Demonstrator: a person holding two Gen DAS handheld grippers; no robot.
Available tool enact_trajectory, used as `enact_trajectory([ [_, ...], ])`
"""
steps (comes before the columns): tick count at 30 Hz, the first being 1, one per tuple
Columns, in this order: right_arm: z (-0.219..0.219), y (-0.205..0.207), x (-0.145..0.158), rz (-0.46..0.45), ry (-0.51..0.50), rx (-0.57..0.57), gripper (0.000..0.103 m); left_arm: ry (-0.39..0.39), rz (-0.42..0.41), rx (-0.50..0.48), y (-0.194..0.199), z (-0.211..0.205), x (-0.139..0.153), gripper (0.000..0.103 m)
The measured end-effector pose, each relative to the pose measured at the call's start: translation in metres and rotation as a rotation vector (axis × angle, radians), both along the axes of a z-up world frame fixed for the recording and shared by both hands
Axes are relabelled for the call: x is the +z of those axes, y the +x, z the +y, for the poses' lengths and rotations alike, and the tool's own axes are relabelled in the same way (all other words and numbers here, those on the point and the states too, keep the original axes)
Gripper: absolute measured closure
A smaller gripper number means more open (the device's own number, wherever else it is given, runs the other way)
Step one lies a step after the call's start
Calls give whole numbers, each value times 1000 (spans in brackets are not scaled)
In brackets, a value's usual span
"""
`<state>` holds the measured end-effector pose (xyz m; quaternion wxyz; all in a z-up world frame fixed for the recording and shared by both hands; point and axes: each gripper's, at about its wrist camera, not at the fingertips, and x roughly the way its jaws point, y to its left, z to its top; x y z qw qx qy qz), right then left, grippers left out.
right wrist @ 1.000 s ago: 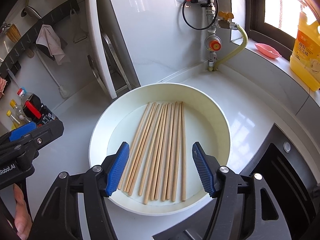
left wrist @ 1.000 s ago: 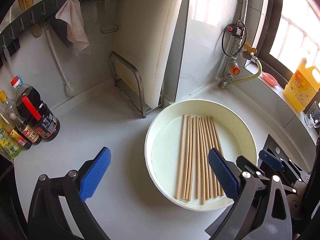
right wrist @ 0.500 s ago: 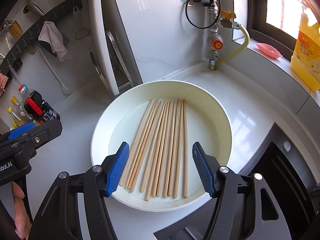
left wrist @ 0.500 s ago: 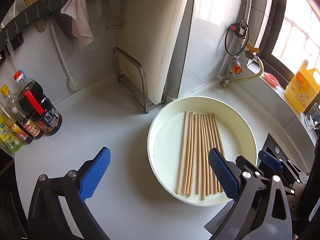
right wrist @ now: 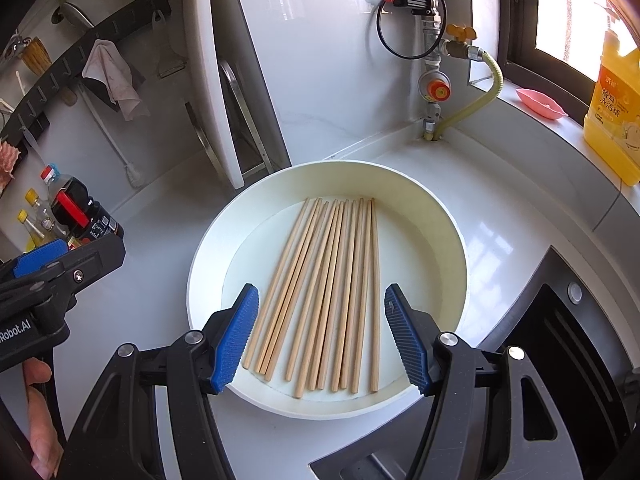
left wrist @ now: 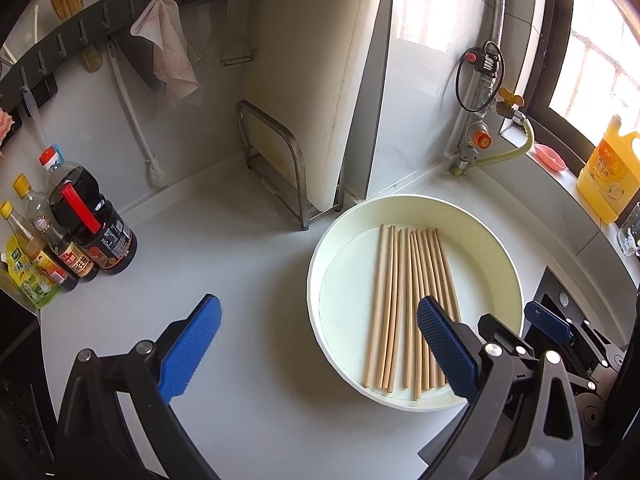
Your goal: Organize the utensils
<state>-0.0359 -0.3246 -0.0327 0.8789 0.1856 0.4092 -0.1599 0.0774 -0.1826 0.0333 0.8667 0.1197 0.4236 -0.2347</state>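
Chopsticks: about a dozen wooden chopsticks [right wrist: 324, 292] lie side by side in one flat layer on the floor of the round white basin [right wrist: 440, 216], which stands on the pale counter [left wrist: 224, 248].
Long axis: the sticks run away from the right wrist camera, near ends toward the tongs, far ends toward the wall — fanned a little at the left side.
Right gripper: the right gripper [right wrist: 322, 334] hangs above the near ends, blue pads set wide with nothing between them but air; the bundle lies straight ahead and below, the pads straddling its width.
Left gripper: the left gripper [left wrist: 316, 344] is also spread wide and empty, over bare counter just left of the basin; only its right pad overlaps the rim.
Nearer hand: the right one, by my reading — it is centred on the sticks.
Coming move: likely a descent, closing across the long axis.
Risk: loose round sticks may roll or scatter.
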Motion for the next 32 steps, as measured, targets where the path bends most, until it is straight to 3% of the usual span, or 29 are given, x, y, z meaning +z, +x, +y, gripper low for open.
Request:
enact_trajectory([
  [32, 0, 3, 1, 3, -3, 11, 40, -11, 35, -1, 1, 0, -2, 6],
])
